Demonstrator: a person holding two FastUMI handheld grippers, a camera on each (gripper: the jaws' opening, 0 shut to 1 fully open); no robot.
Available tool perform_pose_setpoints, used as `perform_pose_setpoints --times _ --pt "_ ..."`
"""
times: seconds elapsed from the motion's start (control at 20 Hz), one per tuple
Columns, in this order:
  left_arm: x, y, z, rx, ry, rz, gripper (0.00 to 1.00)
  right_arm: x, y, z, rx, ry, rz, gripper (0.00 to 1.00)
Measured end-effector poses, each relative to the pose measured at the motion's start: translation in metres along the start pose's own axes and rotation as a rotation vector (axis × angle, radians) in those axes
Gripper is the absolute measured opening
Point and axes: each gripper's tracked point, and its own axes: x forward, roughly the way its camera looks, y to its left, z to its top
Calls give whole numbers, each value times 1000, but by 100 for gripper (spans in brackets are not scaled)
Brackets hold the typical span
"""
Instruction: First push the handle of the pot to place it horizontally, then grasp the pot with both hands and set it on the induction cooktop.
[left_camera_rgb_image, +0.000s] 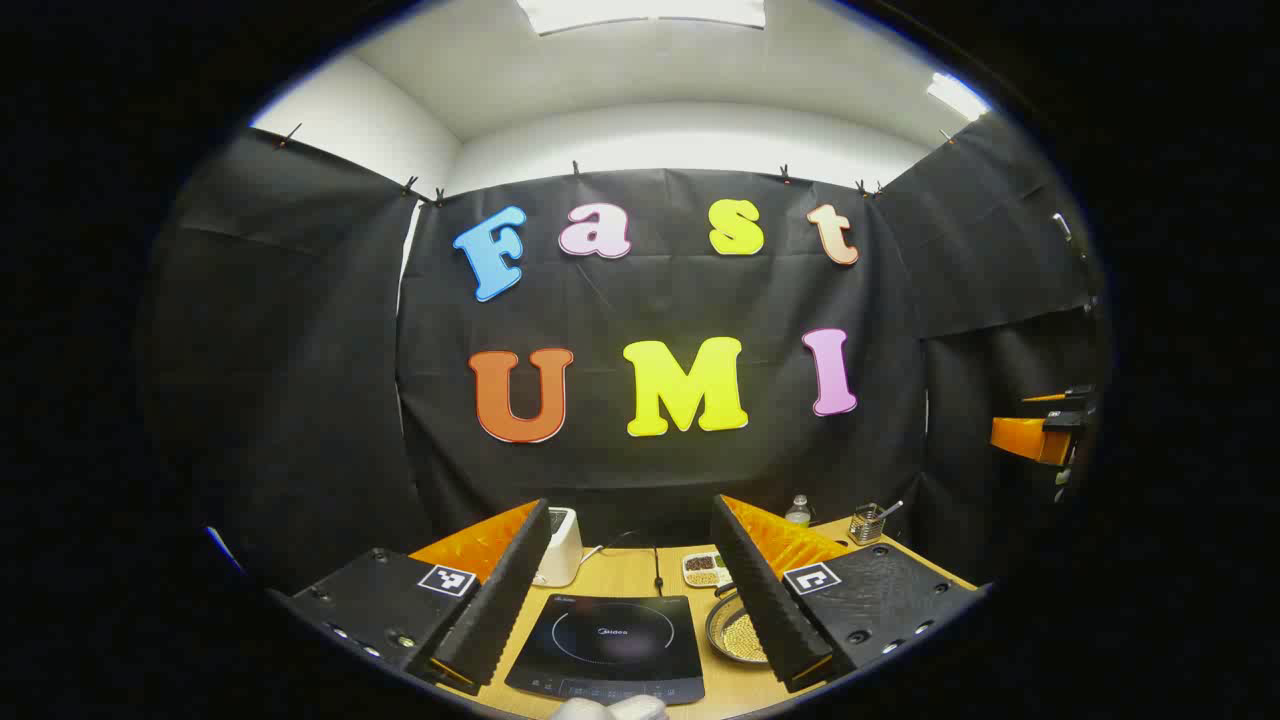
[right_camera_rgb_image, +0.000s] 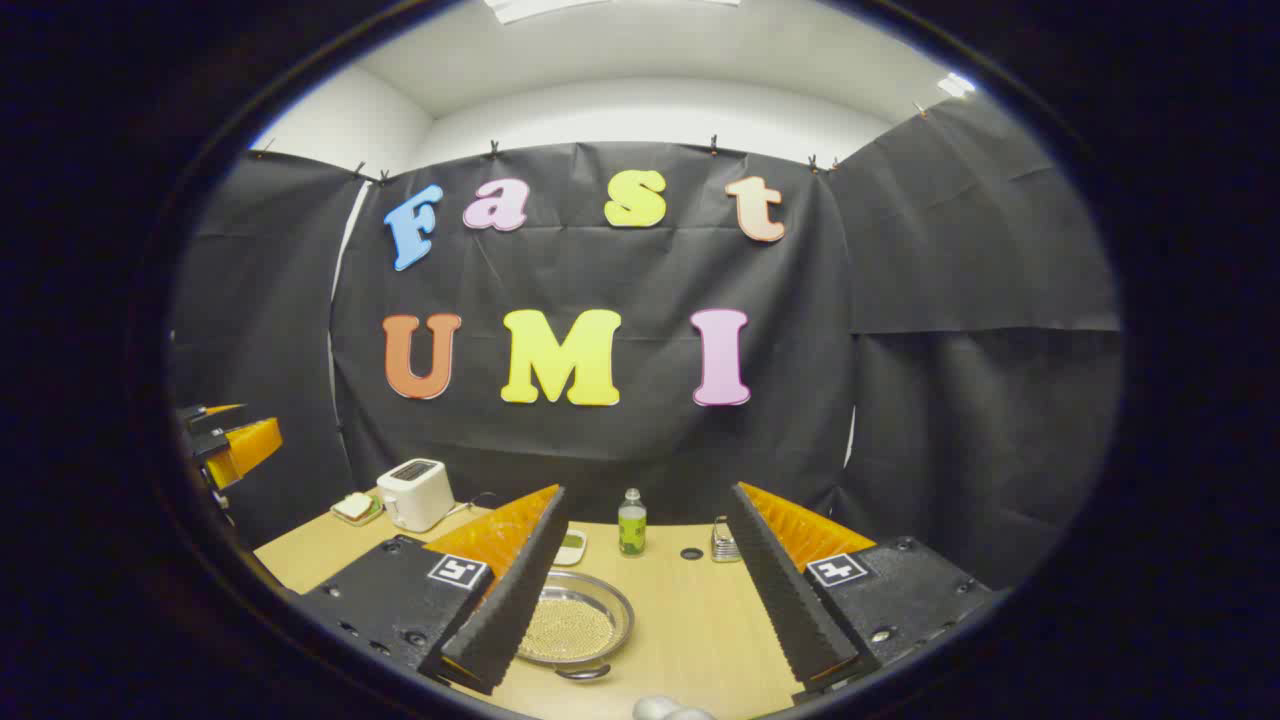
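A shallow metal pot (right_camera_rgb_image: 575, 625) holding pale grains sits on the wooden table (right_camera_rgb_image: 700, 630), its short dark handle (right_camera_rgb_image: 585, 672) at the near rim. My right gripper (right_camera_rgb_image: 648, 492) is open above the table, and its left finger covers the pot's left edge. In the left gripper view the black induction cooktop (left_camera_rgb_image: 605, 645) lies between the fingers of my open left gripper (left_camera_rgb_image: 630, 508). The pot (left_camera_rgb_image: 735, 632) stands just right of the cooktop, half hidden behind the right finger. Neither gripper touches anything.
A white toaster (right_camera_rgb_image: 415, 493) and a plate of food (right_camera_rgb_image: 355, 507) stand at the back left. A green bottle (right_camera_rgb_image: 631, 523), a small dish (right_camera_rgb_image: 570, 545) and a metal holder (right_camera_rgb_image: 724, 545) line the back. A snack tray (left_camera_rgb_image: 705, 568) sits behind the cooktop.
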Motion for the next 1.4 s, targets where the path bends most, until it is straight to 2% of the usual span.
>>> perform_pose_setpoints --times 0.85,1.05,1.15,1.2,1.25,1.4 --pt "2 14 -3 -2 6 -4 96 -2 16 11 -33 -15 -3 96" --pt "5 16 -4 -5 4 -8 96 0 33 6 -25 10 51 80" --pt "5 17 -8 -5 13 -6 96 2 36 -1 -26 33 64 66" --pt "5 17 -10 -6 20 -6 95 1 38 -4 -27 44 71 55" --pt "5 17 -11 -5 21 -4 96 2 41 -6 -30 55 76 51" --pt "6 18 -13 3 24 2 95 4 41 -17 -36 88 86 20"
